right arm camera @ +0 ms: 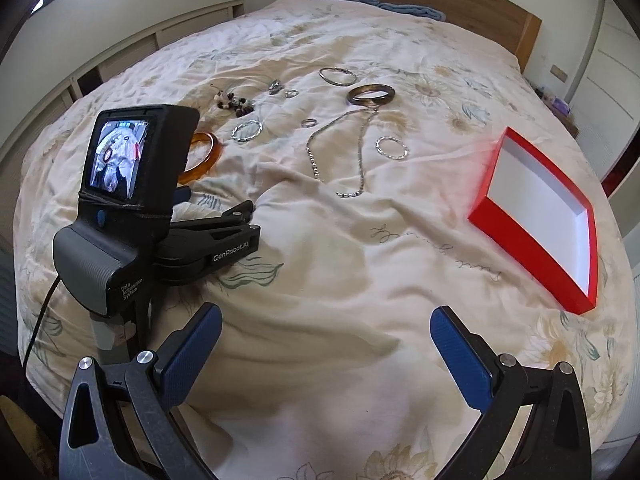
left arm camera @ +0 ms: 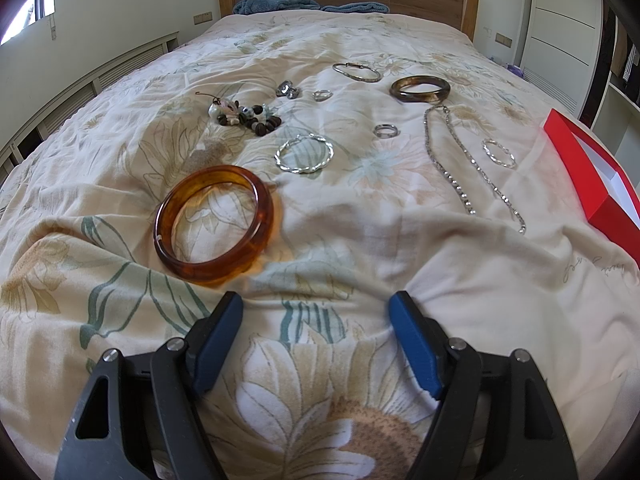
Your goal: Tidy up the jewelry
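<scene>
While the left tool (left arm camera: 316, 308) is being held wide apart over the bed's soft, wrinkled floral quilt (left arm camera: 360, 248), nothing is being gripped between its blue ribbed pads. Just beyond it, to the left, a thick, glossy amber bangle (left arm camera: 215, 222) is lying flat. Farther off, a twisted silver hoop (left arm camera: 304, 153), a small metal ring (left arm camera: 386, 130), a cluster of dark beads (left arm camera: 250, 115) and a mottled brown bangle (left arm camera: 420, 89) are being displayed, well apart. A long glittering chain (left arm camera: 460, 172) is draped in a narrow loop toward the right. The right tool (right arm camera: 326, 320) is likewise spread wide and empty, and a shallow rectangular red box (right arm camera: 520, 224) with a white interior is resting at the right.
</scene>
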The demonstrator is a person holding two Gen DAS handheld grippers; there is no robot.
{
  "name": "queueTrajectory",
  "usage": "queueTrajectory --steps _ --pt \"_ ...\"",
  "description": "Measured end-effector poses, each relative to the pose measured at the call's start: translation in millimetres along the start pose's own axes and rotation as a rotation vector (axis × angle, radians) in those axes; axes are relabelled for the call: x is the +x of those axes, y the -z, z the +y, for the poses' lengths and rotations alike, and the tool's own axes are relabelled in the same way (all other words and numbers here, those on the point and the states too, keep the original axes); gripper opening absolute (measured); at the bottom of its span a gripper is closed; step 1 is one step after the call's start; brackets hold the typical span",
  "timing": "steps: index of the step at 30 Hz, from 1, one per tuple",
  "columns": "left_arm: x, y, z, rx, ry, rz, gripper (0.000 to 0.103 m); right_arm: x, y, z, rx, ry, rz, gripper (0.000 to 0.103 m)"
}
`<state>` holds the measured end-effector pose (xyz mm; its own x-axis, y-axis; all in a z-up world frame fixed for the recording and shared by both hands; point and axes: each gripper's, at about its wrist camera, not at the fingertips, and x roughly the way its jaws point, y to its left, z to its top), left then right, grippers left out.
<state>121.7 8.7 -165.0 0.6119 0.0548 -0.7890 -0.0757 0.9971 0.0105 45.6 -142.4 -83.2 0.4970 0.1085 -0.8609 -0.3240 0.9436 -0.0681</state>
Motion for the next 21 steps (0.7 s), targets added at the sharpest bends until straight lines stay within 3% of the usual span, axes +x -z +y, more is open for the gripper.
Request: queueTrajectory --steps 21 --pt "-1 0 0 0.000 -0.001 -0.001 0.075 -6 -4 34 -0.109 -0.013 -0.028 0.101"
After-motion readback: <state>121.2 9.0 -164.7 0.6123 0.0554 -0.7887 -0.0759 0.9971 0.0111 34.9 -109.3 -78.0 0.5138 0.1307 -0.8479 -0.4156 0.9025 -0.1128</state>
